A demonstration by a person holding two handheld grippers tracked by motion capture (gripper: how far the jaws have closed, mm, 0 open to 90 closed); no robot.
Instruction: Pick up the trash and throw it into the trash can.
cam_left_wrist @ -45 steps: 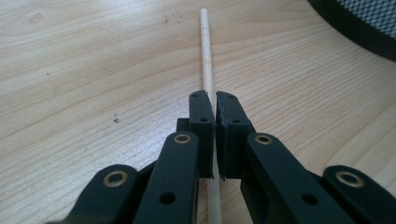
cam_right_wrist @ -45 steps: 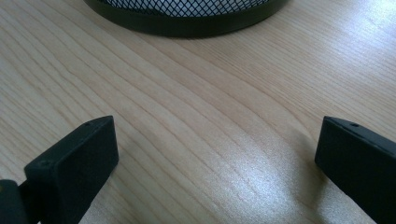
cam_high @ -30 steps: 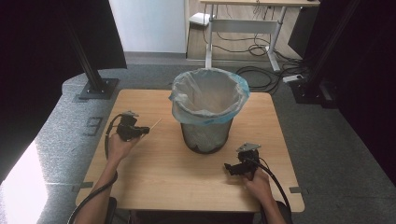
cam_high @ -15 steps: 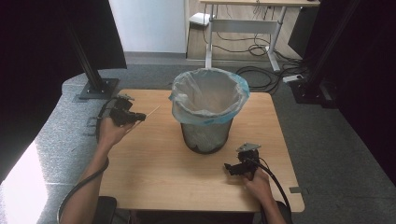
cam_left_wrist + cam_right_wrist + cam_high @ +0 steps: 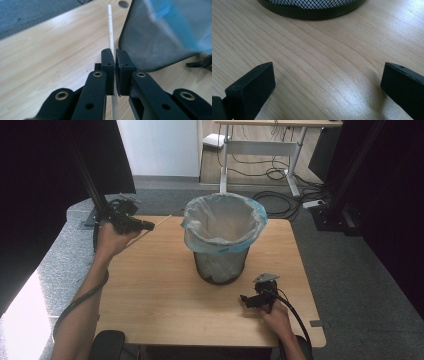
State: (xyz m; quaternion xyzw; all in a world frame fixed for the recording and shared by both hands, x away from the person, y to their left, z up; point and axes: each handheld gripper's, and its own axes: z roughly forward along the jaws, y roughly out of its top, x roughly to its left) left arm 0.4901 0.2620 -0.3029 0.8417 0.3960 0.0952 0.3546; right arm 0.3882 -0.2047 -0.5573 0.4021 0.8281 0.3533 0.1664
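Between left gripper jaws, unreadably marked stick

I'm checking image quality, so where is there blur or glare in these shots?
Left gripper view: the bin and its blue liner rim are blurred, the stick sharper. Right gripper view: soft glare on the table. High view: bright patch at the lower left, dark edges.

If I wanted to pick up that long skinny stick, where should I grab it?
Probably near one end, squeezing across its thin round sides. The stick is long, straight and narrow, so flat pads closing from both sides trap it well. The left gripper is shut on it that way, with most of its length pointing ahead toward the bin.
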